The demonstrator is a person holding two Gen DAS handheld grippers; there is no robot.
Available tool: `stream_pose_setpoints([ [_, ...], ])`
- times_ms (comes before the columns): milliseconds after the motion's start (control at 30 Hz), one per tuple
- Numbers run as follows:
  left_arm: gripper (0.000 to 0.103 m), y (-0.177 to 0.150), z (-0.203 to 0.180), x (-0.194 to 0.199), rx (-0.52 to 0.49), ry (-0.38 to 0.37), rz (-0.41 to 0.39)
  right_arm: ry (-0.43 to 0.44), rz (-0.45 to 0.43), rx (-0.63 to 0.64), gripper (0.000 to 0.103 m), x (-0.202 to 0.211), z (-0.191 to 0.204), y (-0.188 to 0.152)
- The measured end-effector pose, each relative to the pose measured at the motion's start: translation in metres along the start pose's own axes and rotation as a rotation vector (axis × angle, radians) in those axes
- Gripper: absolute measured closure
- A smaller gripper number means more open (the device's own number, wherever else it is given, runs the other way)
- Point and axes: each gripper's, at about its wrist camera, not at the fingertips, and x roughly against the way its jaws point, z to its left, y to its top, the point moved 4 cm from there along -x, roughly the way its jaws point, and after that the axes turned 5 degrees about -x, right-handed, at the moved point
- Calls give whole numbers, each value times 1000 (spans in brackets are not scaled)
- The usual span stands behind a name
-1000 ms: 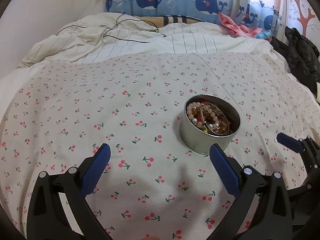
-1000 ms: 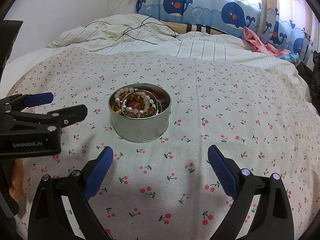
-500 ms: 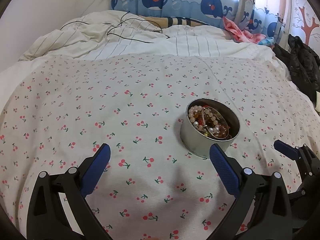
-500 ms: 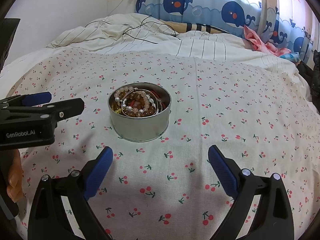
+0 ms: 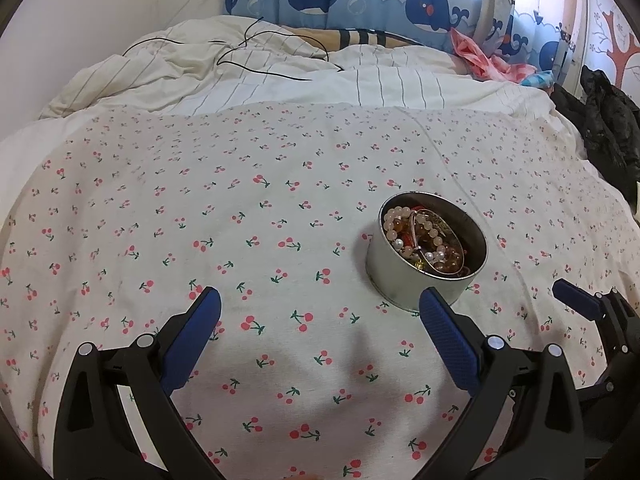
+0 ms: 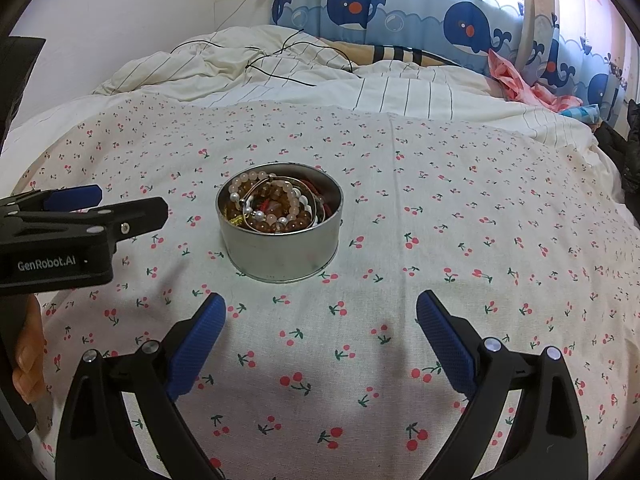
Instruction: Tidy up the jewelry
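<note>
Covering most of the bed is a cherry-print sheet (image 6: pixel 440 184), with a rumpled striped duvet (image 6: pixel 400 92) and whale-pattern curtains (image 6: pixel 400 12) beyond it. Both claws hover low over the sheet with nothing between their blue pads: the left claw (image 5: pixel 320 320) has its jaws spread wide, and the right claw (image 6: pixel 320 320) is spread just as wide. Between and just ahead of them stands a round metal tin (image 6: pixel 280 248), upright on the sheet, heaped with beaded bracelets (image 6: pixel 276 204) of pearl and amber colours.
</note>
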Motion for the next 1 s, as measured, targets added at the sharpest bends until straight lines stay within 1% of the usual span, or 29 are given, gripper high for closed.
stream_pose_setpoints([
  [500, 8, -1, -5, 0, -32, 13, 6, 1, 4, 0, 11, -2, 2, -3],
  [600, 8, -2, -3, 4, -36, 61, -17, 1, 6, -4, 11, -3, 2, -4],
  [700, 8, -1, -3, 9, -54, 75, -38, 3, 6, -7, 11, -4, 3, -6],
  [767, 8, 1, -2, 10, -48, 70, -43, 3, 6, -10, 11, -4, 0, -5],
  [900, 8, 1, 1, 6, -30, 54, -19, 0, -3, -16, 11, -1, 0, -6],
  [967, 8, 1, 0, 4, -26, 18, 2, 0, -3, -18, 11, -1, -2, -5],
  [1000, 8, 1, -1, 3, -26, 13, 5, -1, -3, -18, 11, 0, -2, -6],
])
